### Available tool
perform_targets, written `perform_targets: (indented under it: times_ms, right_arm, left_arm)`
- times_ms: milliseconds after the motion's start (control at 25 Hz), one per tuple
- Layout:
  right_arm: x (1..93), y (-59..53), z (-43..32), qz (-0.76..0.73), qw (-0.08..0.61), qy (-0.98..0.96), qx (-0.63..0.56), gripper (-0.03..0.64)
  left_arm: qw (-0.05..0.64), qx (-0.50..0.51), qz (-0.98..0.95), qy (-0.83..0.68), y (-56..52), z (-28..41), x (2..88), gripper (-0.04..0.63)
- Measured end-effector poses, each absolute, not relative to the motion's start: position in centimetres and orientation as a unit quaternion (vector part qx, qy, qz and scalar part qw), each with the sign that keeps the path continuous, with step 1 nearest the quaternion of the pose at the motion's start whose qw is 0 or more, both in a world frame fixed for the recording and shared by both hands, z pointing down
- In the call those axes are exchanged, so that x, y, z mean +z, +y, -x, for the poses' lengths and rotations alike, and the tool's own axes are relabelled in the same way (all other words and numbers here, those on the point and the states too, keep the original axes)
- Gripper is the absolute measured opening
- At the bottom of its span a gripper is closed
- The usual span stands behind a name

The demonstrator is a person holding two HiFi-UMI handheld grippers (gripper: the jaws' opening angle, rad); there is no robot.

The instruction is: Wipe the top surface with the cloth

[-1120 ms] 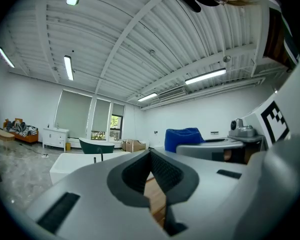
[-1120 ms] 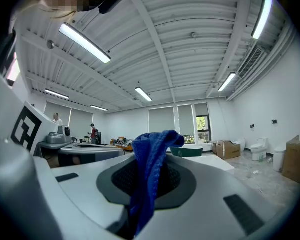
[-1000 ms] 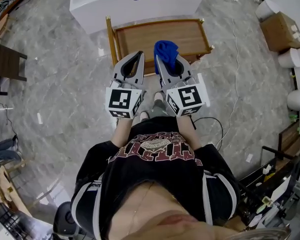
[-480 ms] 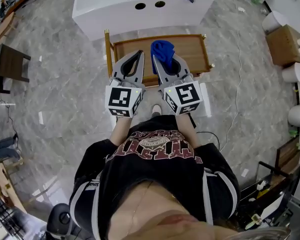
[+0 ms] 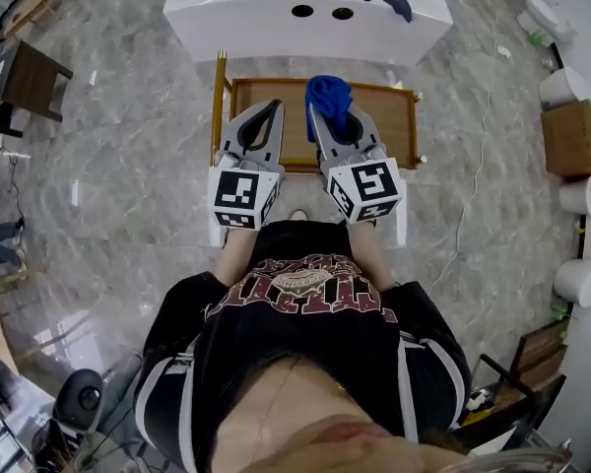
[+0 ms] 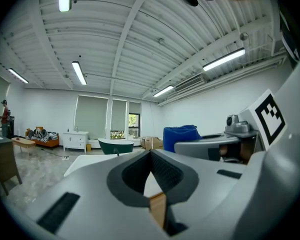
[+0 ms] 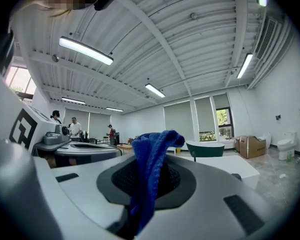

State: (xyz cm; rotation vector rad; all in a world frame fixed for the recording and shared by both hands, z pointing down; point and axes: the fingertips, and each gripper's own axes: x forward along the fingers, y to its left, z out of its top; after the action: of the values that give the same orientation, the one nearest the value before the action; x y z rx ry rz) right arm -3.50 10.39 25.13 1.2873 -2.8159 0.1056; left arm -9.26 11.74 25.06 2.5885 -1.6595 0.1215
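Over the near-left part of the wooden top surface (image 5: 384,116), the left gripper (image 5: 273,107) has its jaws pressed together on nothing. It is best kept to that side, clear of the wiping path. Just right of it, over the surface's near middle, the right gripper (image 5: 318,116) pinches the blue cloth (image 5: 327,94), which bunches past the jaw tips and seems not yet laid on the wood. To wipe well, I judge, lower until the cloth flattens, then sweep in overlapping passes, stopping short of the brass corner posts (image 5: 220,57).
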Motion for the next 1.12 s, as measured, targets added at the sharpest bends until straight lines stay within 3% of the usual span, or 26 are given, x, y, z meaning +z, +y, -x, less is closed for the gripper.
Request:
perform_targets:
  times_ms: [440, 1120]
  right_arm:
    - [27.0, 7.5, 7.5, -0.396, 0.031, -0.916, 0.049, 0.058]
    - [30.1, -5.0, 15.1, -0.451, 0.066, -0.887, 0.067, 0.058]
  left_arm:
    - [0.050, 0.044, -0.831, -0.552, 8.9, 12.8, 26.9, 0.046]
    - [0.073, 0.053, -0.863, -0.497, -4.5, 19.9, 30.1, 0.046]
